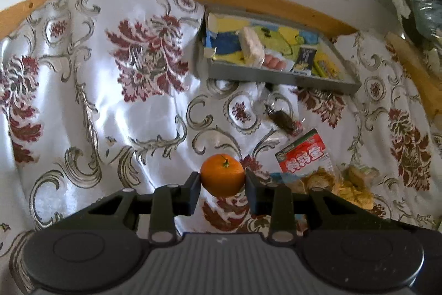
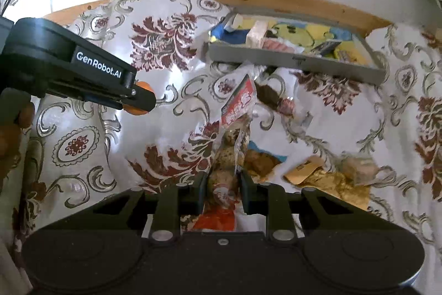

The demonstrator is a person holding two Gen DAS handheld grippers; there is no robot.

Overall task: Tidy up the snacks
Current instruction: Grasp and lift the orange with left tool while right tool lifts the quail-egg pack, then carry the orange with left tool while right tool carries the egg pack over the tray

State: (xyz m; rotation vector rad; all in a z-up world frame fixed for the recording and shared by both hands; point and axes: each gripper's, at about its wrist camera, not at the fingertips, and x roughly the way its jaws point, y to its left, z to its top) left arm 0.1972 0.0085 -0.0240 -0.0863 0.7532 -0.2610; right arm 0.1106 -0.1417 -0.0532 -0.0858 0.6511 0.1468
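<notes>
Currently both grippers loaded above patterned cloth (image 1: 83, 79); risk: round orange (image 1: 222, 175) rolls out of narrow pinch if tilted; slick snack bag (image 2: 234, 129) may slide or crush its contents under squeeze; left gripper (image 1: 222, 184) jaws partly apart, clamped on orange sides; right gripper (image 2: 223, 190) jaws close together, gripping bag's lower end, bag upright; grey tray (image 1: 290, 76) beyond, already holding snacks.
</notes>
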